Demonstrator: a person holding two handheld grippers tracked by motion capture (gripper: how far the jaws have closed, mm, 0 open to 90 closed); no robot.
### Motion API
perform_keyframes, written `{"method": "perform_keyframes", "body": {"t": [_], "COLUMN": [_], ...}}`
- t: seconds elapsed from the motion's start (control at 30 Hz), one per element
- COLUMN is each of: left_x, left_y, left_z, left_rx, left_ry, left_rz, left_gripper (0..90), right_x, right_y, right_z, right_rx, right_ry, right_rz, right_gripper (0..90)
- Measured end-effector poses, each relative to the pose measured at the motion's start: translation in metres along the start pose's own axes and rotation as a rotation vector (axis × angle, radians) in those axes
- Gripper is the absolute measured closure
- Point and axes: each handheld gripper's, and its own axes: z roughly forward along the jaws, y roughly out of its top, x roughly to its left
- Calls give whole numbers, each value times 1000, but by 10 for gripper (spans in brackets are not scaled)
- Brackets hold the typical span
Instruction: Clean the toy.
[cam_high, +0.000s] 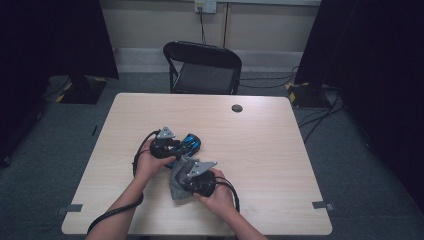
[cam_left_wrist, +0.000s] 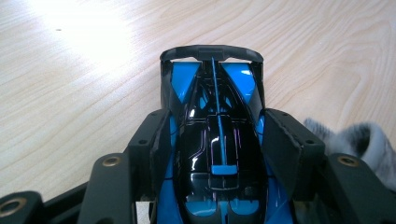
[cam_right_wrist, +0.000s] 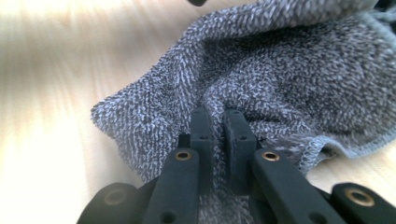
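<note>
Glossy blue-and-black toy race car (cam_left_wrist: 217, 140) sits clamped between the jaws of the left gripper (cam_left_wrist: 217, 135), pinned to the pale wooden table (cam_high: 260, 145), seemingly to steady it for wiping. Just beside it, the right gripper (cam_right_wrist: 219, 123) is clenched on a fold of grey terry cloth (cam_right_wrist: 280, 79). Its bodywork is shiny, with a dark rear wing.
</note>
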Motion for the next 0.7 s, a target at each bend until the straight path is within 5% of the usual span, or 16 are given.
{"method": "perform_keyframes", "body": {"t": [0.37,0.7], "left_x": [-1,0], "left_y": [0,-1], "left_z": [1,1], "left_rx": [-3,-12], "left_ry": [5,4], "left_rz": [-1,-5], "left_gripper": [427,427], "right_x": [8,-19], "right_y": [-5,-10], "right_z": [-8,-46], "right_rx": [9,-18], "right_ry": [44,-53], "right_rz": [-43,-9], "right_gripper": [842,842]}}
